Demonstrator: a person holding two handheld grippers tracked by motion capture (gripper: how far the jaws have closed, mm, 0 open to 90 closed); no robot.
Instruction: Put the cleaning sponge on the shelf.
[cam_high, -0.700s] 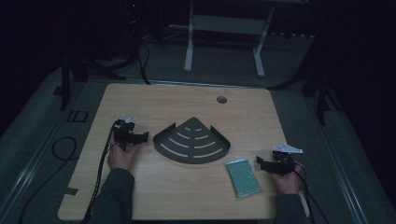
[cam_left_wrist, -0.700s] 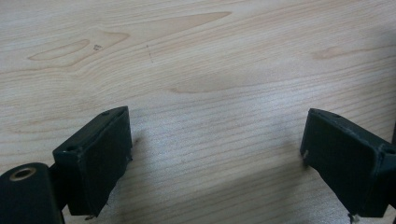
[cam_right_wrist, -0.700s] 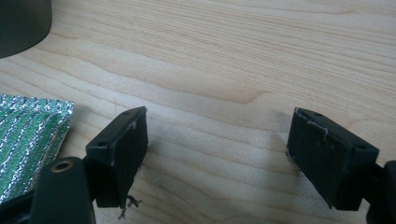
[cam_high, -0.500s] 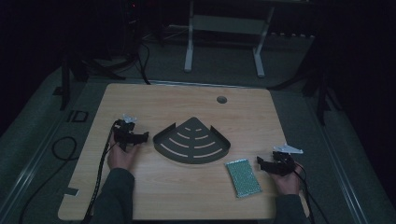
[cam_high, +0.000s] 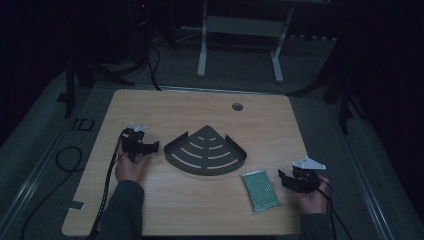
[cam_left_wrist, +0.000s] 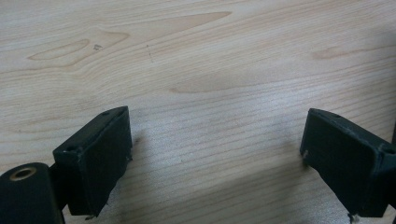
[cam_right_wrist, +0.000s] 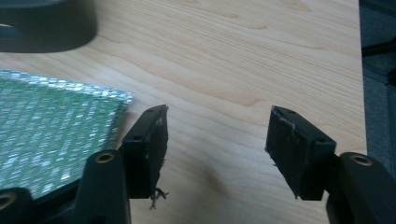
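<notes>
While both grippers rest spread and empty on the wooden surface (cam_high: 165, 200), the left gripper (cam_high: 141, 146) left of a dark corner tray (cam_high: 205, 152), the right gripper (cam_high: 292, 179) beside a green mesh pad (cam_high: 260, 190) near the tray, which seems light, floppy, best pinched by an edge.

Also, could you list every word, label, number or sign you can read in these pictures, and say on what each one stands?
"ID": pale marks on the grey floor left of the table; dim, so this reading is uncertain.
Green pad: a dotted pattern, no text to read.
Dark tray: curved slots, no lettering.
Nothing to read on either hand-held gripper or on the table.
</notes>
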